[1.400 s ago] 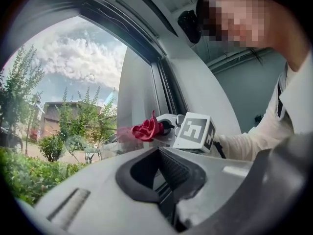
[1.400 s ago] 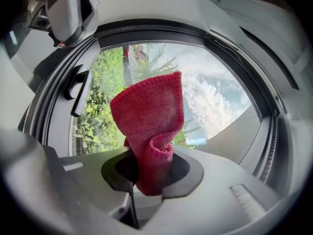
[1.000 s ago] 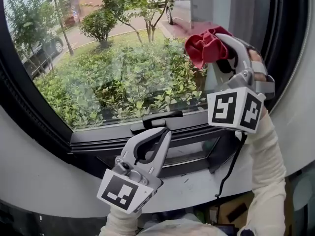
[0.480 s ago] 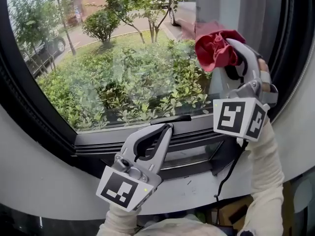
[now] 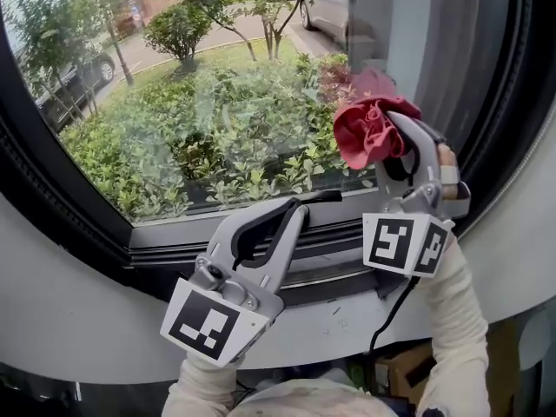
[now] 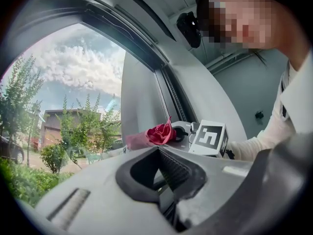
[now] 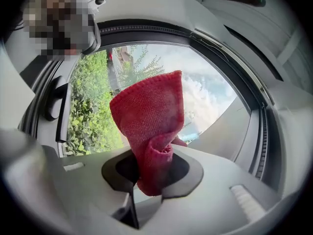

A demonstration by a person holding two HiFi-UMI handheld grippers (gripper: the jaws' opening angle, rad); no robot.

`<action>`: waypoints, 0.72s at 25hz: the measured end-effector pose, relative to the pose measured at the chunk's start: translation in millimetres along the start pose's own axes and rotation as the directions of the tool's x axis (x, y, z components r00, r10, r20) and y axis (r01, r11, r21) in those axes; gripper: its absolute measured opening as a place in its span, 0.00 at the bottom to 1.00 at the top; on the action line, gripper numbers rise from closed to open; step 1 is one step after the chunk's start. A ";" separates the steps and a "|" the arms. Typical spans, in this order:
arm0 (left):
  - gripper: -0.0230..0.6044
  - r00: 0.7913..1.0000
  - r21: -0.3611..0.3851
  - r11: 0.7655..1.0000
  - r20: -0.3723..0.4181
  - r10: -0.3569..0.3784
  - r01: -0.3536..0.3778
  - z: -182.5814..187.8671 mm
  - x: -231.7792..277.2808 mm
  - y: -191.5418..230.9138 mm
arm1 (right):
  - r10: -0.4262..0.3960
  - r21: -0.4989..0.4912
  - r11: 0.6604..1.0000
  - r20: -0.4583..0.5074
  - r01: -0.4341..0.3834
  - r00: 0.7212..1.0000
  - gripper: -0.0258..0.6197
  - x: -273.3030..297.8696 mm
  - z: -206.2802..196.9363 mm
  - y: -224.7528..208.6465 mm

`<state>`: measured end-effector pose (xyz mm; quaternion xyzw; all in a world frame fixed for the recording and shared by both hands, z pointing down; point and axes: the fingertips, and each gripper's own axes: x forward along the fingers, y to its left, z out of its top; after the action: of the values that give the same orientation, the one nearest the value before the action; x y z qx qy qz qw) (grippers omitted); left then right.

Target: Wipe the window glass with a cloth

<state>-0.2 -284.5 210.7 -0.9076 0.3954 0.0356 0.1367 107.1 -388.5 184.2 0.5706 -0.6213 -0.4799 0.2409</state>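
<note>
- Right gripper: jaws clamped on the red cloth. The cloth bunches beyond the tips, its long axis running on from the jaws toward the glass.
- Cloth: at the near right corner of the glass; whether it touches cannot be told. Most of the glass lies to its left and farther.
- Left gripper: jaws together, holding nothing, low by the sill, the farther tool from the cloth.
</note>
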 end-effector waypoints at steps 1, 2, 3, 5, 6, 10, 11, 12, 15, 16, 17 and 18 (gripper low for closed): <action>0.04 1.000 0.005 1.000 -0.001 0.000 0.000 0.8 1.2 0.7 | 0.009 0.003 1.000 -0.003 -0.009 1.000 0.22 -0.5 -1.7 5.0; 0.04 1.000 0.010 1.000 -0.002 0.001 -0.001 1.4 2.5 1.4 | 0.018 0.005 1.000 -0.007 -0.018 1.000 0.21 -0.8 -3.5 9.5; 0.04 1.000 0.013 1.000 -0.002 0.003 -0.003 2.2 3.5 2.2 | 0.026 0.007 1.000 -0.011 -0.026 1.000 0.21 -1.1 -5.0 13.4; 0.04 1.000 0.015 1.000 0.001 0.007 -0.007 4.6 4.4 3.7 | 0.039 0.007 0.999 -0.019 -0.039 0.999 0.21 -2.0 -7.2 19.9; 0.04 1.000 0.015 1.000 0.003 0.008 -0.008 6.0 4.1 4.2 | 0.045 0.006 0.999 -0.023 -0.045 0.999 0.22 -2.6 -7.9 22.6; 0.04 1.000 0.016 1.000 0.012 0.010 -0.010 9.7 -1.5 4.7 | 0.066 0.033 0.997 -0.038 -0.065 0.997 0.22 -5.5 -8.7 28.1; 0.04 1.000 0.016 1.000 0.015 0.011 -0.012 10.4 -3.7 5.1 | 0.075 0.058 0.996 -0.039 -0.073 0.996 0.22 -5.9 -7.9 27.5; 0.04 1.000 0.017 1.000 0.018 0.013 -0.014 11.2 -5.7 5.6 | 0.086 0.091 0.993 -0.039 -0.082 0.996 0.22 -6.0 -6.7 26.4; 0.04 0.999 0.021 1.000 0.024 0.021 -0.022 13.6 -10.4 8.0 | 0.123 0.188 0.975 -0.018 -0.118 0.992 0.22 -5.9 -0.5 23.9; 0.04 0.999 0.022 0.999 0.023 0.025 -0.025 13.8 -11.9 9.0 | 0.136 0.214 0.968 -0.006 -0.131 0.991 0.22 -6.2 3.4 24.2; 0.04 0.999 0.022 0.999 0.021 0.028 -0.029 13.7 -14.0 10.3 | 0.148 0.237 0.961 0.007 -0.145 0.989 0.22 -6.8 8.8 25.5; 0.04 0.999 0.022 0.999 0.020 0.031 -0.032 13.6 -16.9 11.8 | 0.160 0.258 0.953 0.023 -0.160 0.987 0.22 -7.7 16.0 27.5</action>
<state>-19.7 -276.5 198.0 -0.8993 0.4087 0.0422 0.1500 82.2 -379.3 203.3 0.5446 -0.7231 -0.3738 0.2019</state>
